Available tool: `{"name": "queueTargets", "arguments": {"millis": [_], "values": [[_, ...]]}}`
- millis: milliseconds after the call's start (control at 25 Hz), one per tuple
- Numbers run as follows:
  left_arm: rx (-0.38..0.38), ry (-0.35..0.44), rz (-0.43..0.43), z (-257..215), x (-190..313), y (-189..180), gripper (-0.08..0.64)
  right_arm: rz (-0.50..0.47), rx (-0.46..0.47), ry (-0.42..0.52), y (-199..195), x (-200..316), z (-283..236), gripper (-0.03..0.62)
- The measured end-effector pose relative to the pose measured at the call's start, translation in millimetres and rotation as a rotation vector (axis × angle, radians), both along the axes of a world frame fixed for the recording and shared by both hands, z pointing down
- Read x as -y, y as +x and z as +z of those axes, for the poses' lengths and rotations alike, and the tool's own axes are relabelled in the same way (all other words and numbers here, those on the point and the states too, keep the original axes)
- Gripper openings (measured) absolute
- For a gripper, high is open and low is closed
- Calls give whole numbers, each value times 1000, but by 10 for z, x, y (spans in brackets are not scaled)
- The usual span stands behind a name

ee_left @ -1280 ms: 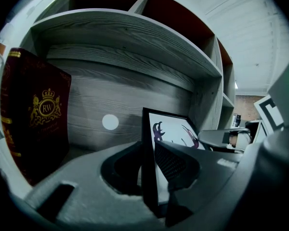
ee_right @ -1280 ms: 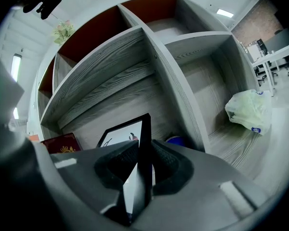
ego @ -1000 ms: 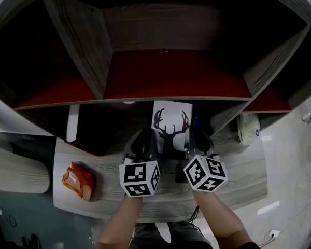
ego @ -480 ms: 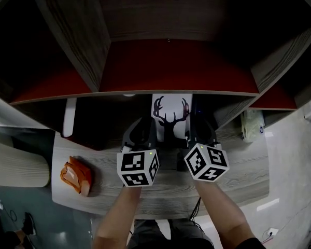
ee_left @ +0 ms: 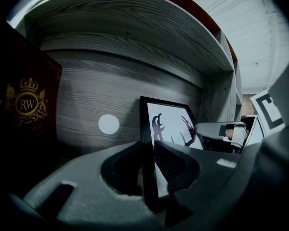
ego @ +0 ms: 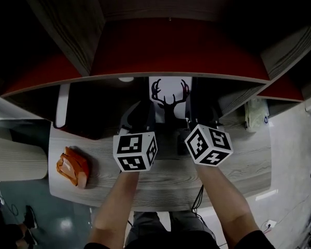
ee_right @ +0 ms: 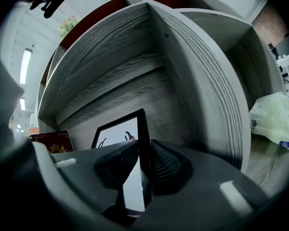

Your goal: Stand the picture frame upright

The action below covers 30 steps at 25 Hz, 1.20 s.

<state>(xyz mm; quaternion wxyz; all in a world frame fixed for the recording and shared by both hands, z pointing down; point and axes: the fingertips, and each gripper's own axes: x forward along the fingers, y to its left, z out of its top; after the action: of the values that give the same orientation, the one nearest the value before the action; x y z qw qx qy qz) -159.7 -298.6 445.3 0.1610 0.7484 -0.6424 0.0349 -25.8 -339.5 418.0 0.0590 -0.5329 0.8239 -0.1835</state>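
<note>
The picture frame [ego: 169, 93], black-edged with a dark antlered deer on white, stands nearly upright on the wooden desk under the shelf's lower board. My left gripper [ego: 145, 116] holds its left edge; in the left gripper view the frame [ee_left: 172, 123] runs between the jaws of the left gripper [ee_left: 149, 165], which are closing on it. My right gripper [ego: 195, 115] has the frame's right edge. There the frame [ee_right: 116, 130] sits in the right gripper [ee_right: 144, 166], whose jaws are easing open while the pads still touch it.
A dark red box with a gold crest [ee_left: 26, 102] stands left of the frame. An orange object [ego: 71, 168] lies at the desk's left end, a white plastic bag [ego: 255, 119] at its right. Wooden shelf walls [ee_right: 216, 95] and red boards [ego: 176, 45] close in above and behind.
Both grippers and the frame sit higher in the head view, farther in under the shelf board. The grip on both edges is unchanged.
</note>
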Motion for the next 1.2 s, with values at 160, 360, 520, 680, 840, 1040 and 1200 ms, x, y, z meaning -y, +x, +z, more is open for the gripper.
{"name": "queueTargets", "arguments": {"millis": [160,360,520,680,840,1040,1200], "values": [[2,-12,-1,56,67,-12,71,-6,-11,-5,-13,55,58,72],[28,-22,1,114,135,-30,71,-15,-21,-14,-31,97,134,72],[36,-29,-1,144,172,-39,71,-22,-25,-24,-43,137,177,71],[42,-33,-6,171,211,-47,71,-30,-24,-26,-54,172,192,71],[51,-37,-1,195,254,-42,71,-32,-36,-21,-60,210,187,71],[53,-38,-9,209,310,-67,71,-42,-51,-12,-87,252,188,72],[59,-37,-11,214,327,-81,71,-43,-53,-15,-94,261,213,71]]}}
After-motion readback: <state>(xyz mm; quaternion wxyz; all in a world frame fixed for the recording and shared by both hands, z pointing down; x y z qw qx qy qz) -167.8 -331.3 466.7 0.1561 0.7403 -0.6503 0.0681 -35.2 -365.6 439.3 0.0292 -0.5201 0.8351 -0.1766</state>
